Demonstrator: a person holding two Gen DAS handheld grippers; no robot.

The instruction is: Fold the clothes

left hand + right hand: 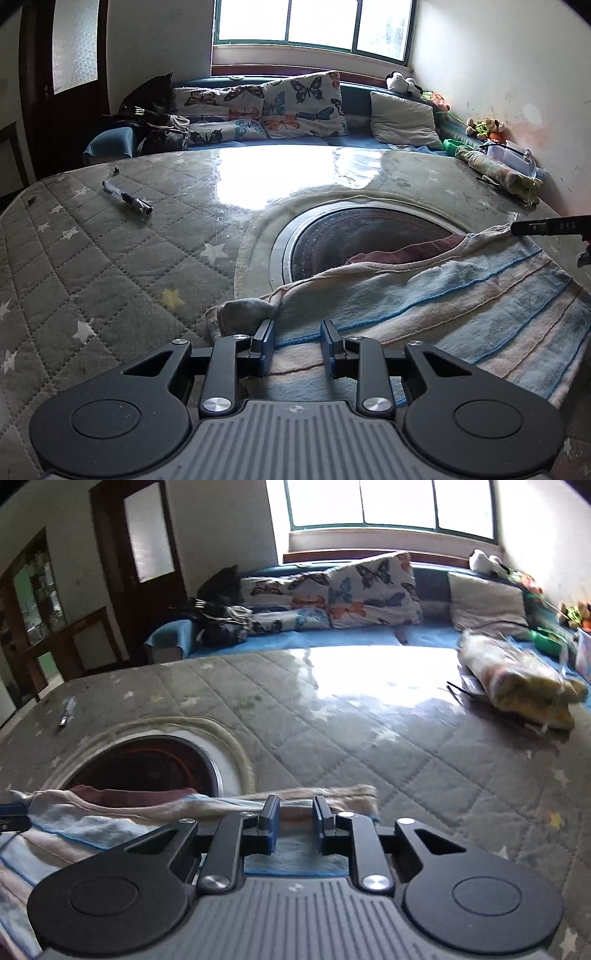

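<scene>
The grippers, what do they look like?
Both look alike. The left gripper and the right gripper have black metal arms with silver screws, blue fingertip pads, round black side discs and a grey ribbed middle plate. No cables or sleeves show.

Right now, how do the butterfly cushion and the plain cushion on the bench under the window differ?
The butterfly cushion carries a coloured butterfly print; the plain cushion is unpatterned pale grey. The butterfly cushion sits near the middle of the bench, beside other butterfly-print bedding; the plain cushion sits further right, near the soft toys. In the left wrist view the butterfly cushion looks larger. Both lean against the back below the window.
</scene>
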